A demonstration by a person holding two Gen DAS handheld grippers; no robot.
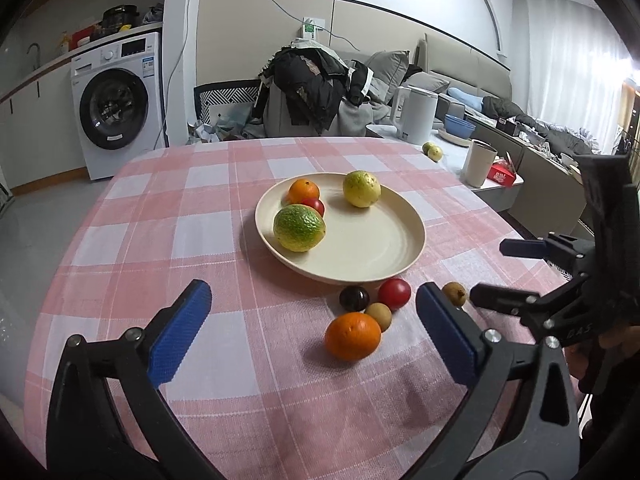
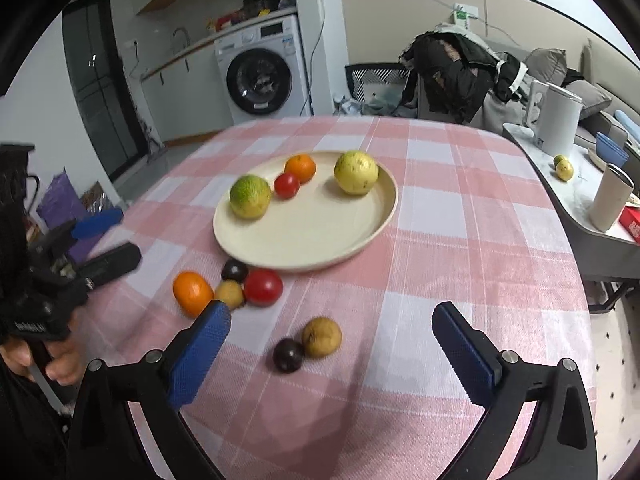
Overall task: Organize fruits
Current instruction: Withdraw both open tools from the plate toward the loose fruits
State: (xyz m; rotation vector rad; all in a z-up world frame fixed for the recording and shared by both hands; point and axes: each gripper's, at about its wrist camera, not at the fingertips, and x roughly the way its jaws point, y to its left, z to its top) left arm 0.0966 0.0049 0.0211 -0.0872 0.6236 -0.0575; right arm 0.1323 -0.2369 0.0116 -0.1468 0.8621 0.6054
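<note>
cream plate (image 1: 400, 256) at centre frame on the pink-checked worktop (image 1: 160, 208), serving as the collection point; already holding green-yellow citrus (image 1: 298, 227), small orange (image 1: 304, 191), red tomato (image 1: 314, 205) and yellow fruit (image 1: 361, 189), the first three bunched at the plate's left, the yellow one apart toward its upper right. still loose on the cloth just below the plate's near rim: dark plum (image 1: 354, 298), second red tomato (image 1: 394, 292), brown longan-like fruit (image 1: 378, 316) and larger orange (image 1: 352, 336), clustered and touching or nearly so. in right wrist view, one more brown fruit (image 2: 321, 337) with a dark plum (image 2: 288, 355) pressed against it, lower centre of frame, apart from the first cluster. judged roughly half done: four fruits plated, six not. left tongs (image 1: 312, 332) spread wide, nothing between the pads, larger orange lying in the gap but untouched; pointing downward at a slant toward the cluster. right tongs (image 2: 332, 344) likewise wide apart and empty, angled down more steeply, brown fruit and plum pair framed between the blue pads. person's hand (image 2: 60, 360) on the left tool's grip visible at lower left of right wrist view. wide spread probably suits straddling a round fruit from above. risk noted: closing on one fruit of a touching pair likely to nudge its neighbour into rolling.
</note>
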